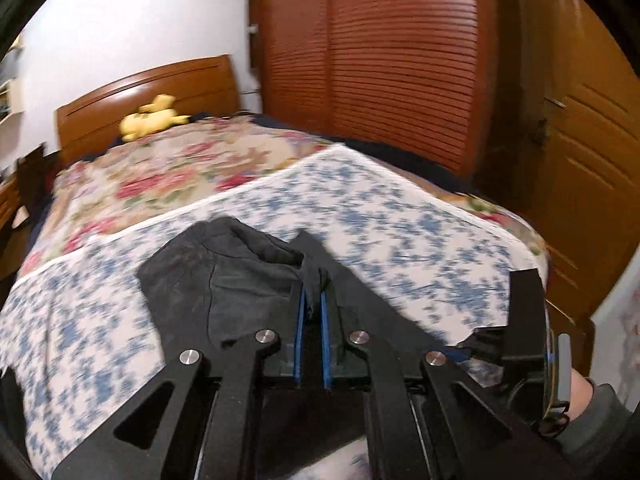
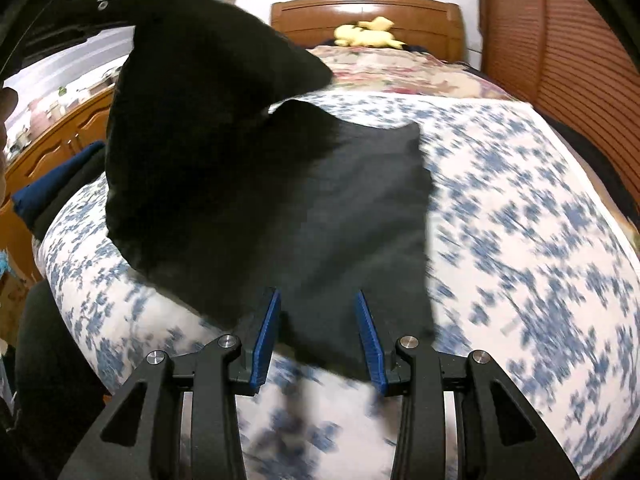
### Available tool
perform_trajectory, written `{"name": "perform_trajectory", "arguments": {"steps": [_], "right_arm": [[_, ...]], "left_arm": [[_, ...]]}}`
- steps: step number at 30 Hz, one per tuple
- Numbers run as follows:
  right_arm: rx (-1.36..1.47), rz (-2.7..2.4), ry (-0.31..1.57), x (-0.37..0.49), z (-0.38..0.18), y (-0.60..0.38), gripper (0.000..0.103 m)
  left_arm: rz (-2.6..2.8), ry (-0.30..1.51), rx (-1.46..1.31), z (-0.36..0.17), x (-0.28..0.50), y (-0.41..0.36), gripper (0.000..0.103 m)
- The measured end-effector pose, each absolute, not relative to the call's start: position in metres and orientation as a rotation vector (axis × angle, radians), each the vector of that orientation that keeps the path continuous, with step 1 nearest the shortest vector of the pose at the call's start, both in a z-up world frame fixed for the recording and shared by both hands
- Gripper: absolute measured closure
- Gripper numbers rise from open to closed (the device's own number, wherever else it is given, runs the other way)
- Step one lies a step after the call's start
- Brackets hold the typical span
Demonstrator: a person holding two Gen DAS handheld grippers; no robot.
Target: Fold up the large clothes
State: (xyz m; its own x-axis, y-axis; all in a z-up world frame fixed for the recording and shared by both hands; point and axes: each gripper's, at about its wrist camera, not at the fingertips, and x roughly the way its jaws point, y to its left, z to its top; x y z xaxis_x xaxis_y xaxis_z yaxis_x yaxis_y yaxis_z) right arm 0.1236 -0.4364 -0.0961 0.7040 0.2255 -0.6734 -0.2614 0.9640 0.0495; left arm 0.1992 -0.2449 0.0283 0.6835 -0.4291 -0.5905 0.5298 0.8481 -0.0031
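Left gripper (image 1: 313,298): blue pads nearly together, pinching a bunch of the black garment (image 1: 224,280) – that part lifted off the bed.
Right gripper (image 2: 318,334): jaws part-way apart, the garment's near edge lying between the pads; whether they press on it cannot be told.
Black garment: right half spread flat on the blue-flowered sheet (image 2: 520,220), left half raised and hanging.
Blue-flowered sheet: covers the near half of the bed – a rose-patterned cover (image 1: 160,168) beyond it.
Far end: yellow plush toy (image 2: 368,36) against the wooden headboard (image 2: 360,8).
Right side: slatted wardrobe doors (image 1: 380,60).
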Motion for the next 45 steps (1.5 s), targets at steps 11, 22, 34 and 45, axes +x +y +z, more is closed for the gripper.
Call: {"name": "perform_trajectory", "arguments": {"steps": [11, 22, 34, 45], "right_arm": [[-0.006, 0.237, 0.699, 0.103, -0.077, -0.456, 0.063], [-0.015, 0.24, 0.691, 0.112, -0.076, -0.454, 0.063], [-0.009, 0.271, 0.572, 0.126, -0.034, -0.433, 0.063], [-0.035, 0.33, 0.529, 0.138, -0.028, -0.402, 0.063]], "left_arm": [[-0.571, 0.714, 0.229, -0.019, 0.202, -0.286, 0.096], [-0.536, 0.636, 0.16, 0.01, 0.177, -0.236, 0.074], [-0.441, 0.621, 0.12, -0.009, 0.163, -0.163, 0.025], [-0.392, 0.672, 0.096, -0.049, 0.162, -0.116, 0.025]]}}
